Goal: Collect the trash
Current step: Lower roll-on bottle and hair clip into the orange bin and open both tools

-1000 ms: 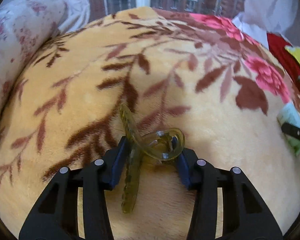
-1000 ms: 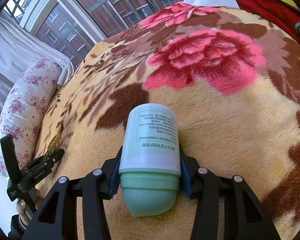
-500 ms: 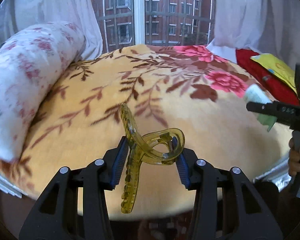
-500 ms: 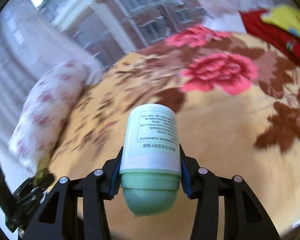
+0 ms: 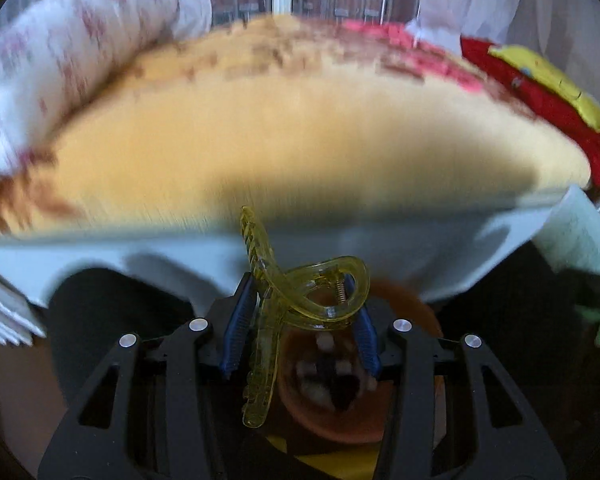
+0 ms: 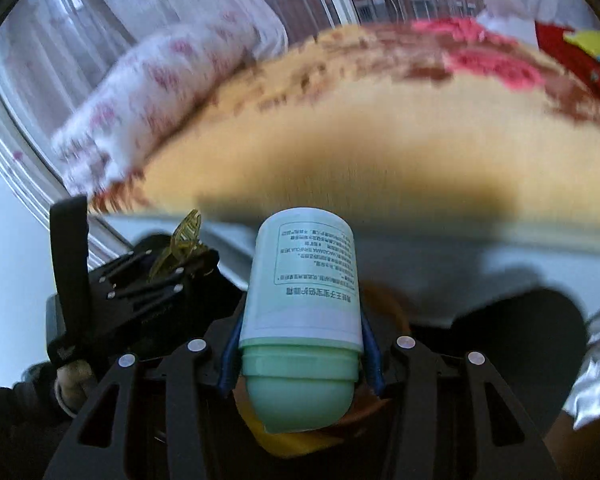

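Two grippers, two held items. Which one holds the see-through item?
The left gripper: its yellow hair claw clip is translucent. The right gripper clamps an opaque pale-green bottle.

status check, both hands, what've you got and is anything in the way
Left gripper shut on hair clip. Right gripper shut on green bottle. Orange bin below; nothing blocking.
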The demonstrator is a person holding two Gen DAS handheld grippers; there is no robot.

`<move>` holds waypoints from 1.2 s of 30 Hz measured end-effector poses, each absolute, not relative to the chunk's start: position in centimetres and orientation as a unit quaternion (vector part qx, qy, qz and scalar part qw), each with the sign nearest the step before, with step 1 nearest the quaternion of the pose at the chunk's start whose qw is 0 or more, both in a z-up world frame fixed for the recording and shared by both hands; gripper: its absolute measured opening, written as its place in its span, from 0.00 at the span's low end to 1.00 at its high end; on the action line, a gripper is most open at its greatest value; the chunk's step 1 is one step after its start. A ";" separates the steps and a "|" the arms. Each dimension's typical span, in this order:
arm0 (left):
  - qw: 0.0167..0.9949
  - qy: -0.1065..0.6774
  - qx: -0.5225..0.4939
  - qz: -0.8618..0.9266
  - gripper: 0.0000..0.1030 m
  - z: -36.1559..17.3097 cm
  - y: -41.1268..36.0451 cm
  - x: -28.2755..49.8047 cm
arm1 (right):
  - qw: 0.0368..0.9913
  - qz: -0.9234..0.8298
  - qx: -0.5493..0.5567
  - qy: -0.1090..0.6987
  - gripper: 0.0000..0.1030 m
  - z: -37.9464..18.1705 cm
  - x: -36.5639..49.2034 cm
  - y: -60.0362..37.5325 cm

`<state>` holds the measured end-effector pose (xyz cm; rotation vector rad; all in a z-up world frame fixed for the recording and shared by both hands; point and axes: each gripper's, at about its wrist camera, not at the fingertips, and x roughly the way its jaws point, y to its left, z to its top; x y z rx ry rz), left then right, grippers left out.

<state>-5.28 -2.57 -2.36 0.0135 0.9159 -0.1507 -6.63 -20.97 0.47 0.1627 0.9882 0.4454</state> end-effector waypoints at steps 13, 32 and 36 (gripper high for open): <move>0.818 0.569 0.014 -0.083 0.44 -11.6 -4.0 -2.3 | 0.777 0.169 0.088 0.600 0.46 -10.8 -3.1 -19.9; 0.811 0.579 0.025 -0.077 0.71 -11.3 -4.2 -2.3 | 0.811 0.146 0.080 0.561 0.69 -8.6 -4.0 -19.7; 0.835 0.539 0.033 -0.103 0.71 -7.2 -4.0 -3.5 | 0.834 0.158 0.089 0.521 0.72 -5.4 -5.0 -20.9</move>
